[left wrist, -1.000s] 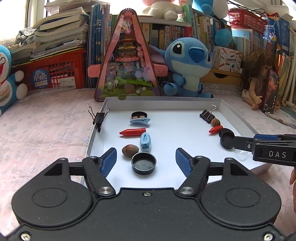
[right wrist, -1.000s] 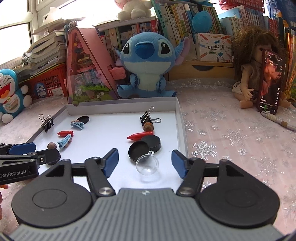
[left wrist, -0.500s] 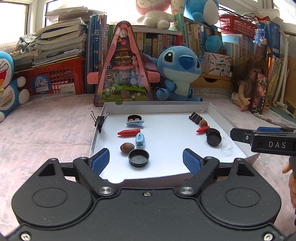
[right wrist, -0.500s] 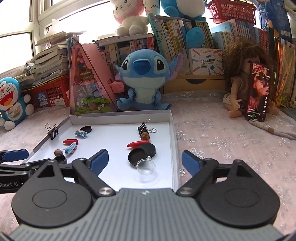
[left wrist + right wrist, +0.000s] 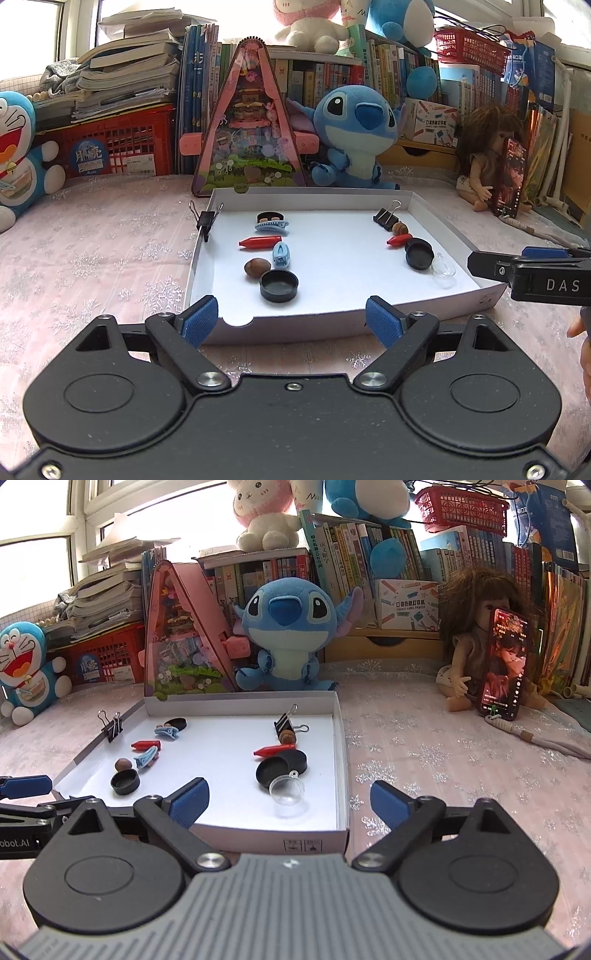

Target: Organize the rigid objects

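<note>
A white tray holds two groups of small items. On its left lie a black cap, a nut, two blue hair clips and a red crayon-like piece. On its right lie a binder clip, a nut, a red piece, two black caps and a clear half-sphere. My left gripper hangs open at the tray's near edge, holding nothing. My right gripper is just short of the half-sphere, its jaws opening with nothing gripped.
Another binder clip is clamped on the tray's left rim. Behind the tray stand a pink triangular case, a blue plush, books and a red crate. A doll with a phone sits at the right on the pink cloth.
Both grippers have drawn back from the tray and their jaws have spread wider. The black cap and the clear half-sphere, earlier between the fingers, now lie ahead of them.
</note>
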Available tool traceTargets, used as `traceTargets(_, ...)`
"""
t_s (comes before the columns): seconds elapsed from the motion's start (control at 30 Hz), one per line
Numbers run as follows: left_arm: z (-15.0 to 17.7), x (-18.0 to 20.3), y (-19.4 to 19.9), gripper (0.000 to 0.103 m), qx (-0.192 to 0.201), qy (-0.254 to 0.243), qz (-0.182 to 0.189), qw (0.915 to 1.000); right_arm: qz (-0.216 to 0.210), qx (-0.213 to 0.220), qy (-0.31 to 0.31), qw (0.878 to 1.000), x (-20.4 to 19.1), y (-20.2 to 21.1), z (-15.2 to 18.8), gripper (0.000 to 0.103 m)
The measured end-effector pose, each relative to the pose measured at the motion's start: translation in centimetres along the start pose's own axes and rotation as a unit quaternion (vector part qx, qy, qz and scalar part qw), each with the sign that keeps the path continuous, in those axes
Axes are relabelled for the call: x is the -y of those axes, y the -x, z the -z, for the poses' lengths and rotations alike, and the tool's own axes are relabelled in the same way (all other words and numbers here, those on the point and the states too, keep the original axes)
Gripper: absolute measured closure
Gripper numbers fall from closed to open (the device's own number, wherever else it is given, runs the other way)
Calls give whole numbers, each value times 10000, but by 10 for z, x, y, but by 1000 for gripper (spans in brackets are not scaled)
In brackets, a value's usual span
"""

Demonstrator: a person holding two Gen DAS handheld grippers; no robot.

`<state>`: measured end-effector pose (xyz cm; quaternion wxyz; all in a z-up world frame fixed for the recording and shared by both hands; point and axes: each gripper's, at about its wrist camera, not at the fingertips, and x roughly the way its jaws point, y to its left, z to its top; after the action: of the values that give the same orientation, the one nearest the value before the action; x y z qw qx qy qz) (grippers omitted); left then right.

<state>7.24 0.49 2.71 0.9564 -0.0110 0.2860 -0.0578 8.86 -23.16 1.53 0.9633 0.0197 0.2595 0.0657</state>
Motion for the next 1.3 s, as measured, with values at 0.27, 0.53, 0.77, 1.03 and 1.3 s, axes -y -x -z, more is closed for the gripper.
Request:
traceTargets(0.27,8,1,4,17,-54,5,20,10000,-8,-42,36,10000,-3,8,9,4)
traceTargets(0.53,19,1,6,17,-177,25,13,9998,-29,-92,7,10000,-4,13,18,2)
traceTargets(0.77,26,0,5,17,-274,52,-20,9996,-36,-139,-14,9999,-3,17,24,1)
traceTargets(1.03,32,1,4,17,-373,48,-34,9993,-17,-216,-12,9998,-2,16,29,1)
traceTargets(1.3,35,1,1,17,-443,43,-73,9990,-18,-290,-21,9996,-2,16,33,1)
